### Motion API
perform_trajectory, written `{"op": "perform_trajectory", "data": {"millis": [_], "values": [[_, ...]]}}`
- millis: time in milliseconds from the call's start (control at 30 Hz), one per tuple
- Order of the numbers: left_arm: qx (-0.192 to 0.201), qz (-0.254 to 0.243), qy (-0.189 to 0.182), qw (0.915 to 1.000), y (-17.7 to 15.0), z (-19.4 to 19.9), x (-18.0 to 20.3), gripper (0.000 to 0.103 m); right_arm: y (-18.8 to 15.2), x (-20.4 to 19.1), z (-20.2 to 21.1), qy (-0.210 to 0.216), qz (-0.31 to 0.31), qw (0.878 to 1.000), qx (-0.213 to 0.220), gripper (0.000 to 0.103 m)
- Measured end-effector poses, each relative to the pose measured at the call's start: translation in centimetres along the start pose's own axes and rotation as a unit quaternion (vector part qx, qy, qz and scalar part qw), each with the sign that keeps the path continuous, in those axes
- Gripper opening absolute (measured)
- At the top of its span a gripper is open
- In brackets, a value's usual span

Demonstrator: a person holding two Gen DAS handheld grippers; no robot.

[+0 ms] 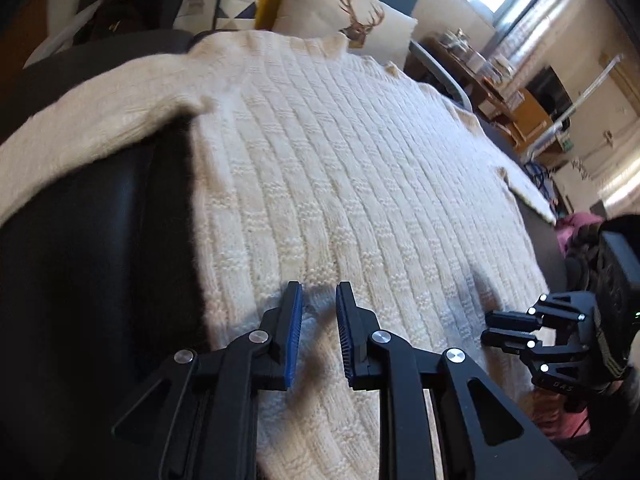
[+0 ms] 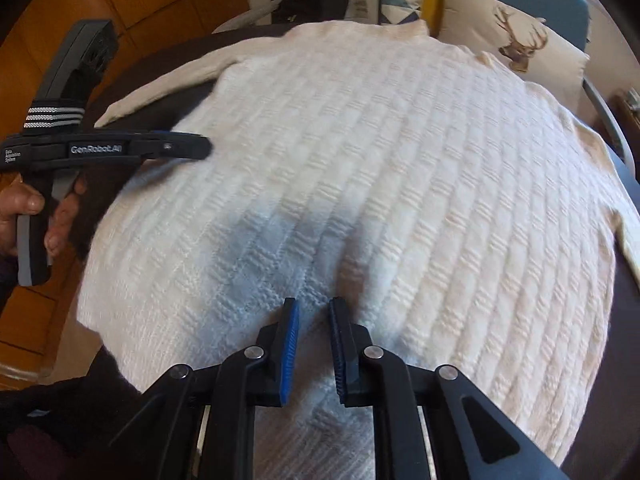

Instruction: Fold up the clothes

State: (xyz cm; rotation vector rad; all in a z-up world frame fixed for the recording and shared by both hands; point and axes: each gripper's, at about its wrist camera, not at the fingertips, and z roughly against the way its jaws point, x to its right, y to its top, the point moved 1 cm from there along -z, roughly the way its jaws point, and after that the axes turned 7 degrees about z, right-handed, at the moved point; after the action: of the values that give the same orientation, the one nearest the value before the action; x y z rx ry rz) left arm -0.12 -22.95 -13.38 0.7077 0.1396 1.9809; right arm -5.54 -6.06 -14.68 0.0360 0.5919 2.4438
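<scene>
Cream cable-knit, thick and loose: the sweater (image 1: 352, 168) lies spread flat over a dark counter (image 1: 100, 240), neck end toward the cushions (image 1: 360, 20) at the far side, one sleeve (image 2: 160, 92) stretched out to the left in the right wrist view.

My left claw (image 1: 319, 336) has its blue pads a narrow gap apart with a raised ridge of the hem between them; I judge it is pinching the knit. My right claw (image 2: 313, 348) looks much the same, jaws nearly together on a fold of hem (whether the pads truly bite or merely flank it, I cannot tell for sure).

Both claws point steeply down at the near edge, side by side along the hem. The person's hand (image 2: 28, 212) wraps the left handle.

What worries me: a shallow pinch on such slack yarn could slip out once I lift, dropping one corner and skewing the fold. Grabbing only the top layer would split front from back. The trailing sleeve may drag and bunch underneath.
</scene>
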Motion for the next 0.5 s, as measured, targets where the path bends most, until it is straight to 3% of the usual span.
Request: {"op": "perform_trajectory", "data": {"millis": [133, 300, 433, 500], "values": [[0.013, -0.023, -0.015, 0.9995, -1.7, 1.5, 1.9, 0.019, -1.4, 1.7, 1.7, 0.006, -0.04, 0.999, 0.022, 0.016], [-0.005, -0.048, 0.007, 0.9988, -3.9, -0.4, 2.4, 0.019, -4.5, 4.6, 4.0, -0.008, -0.1, 0.994, 0.045, 0.016], [-0.006, -0.018, -0.003, 0.9998, -3.5, 0.1, 1.8, 0.019, -7.2, 7.0, 3.9, -0.04, -0.144, 0.989, 0.015, 0.016], [-0.003, -0.021, 0.001, 0.9998, -3.7, 0.6, 2.2, 0.019, -7.9, 7.7, 4.5, -0.037, -0.158, 0.986, 0.027, 0.015]]}}
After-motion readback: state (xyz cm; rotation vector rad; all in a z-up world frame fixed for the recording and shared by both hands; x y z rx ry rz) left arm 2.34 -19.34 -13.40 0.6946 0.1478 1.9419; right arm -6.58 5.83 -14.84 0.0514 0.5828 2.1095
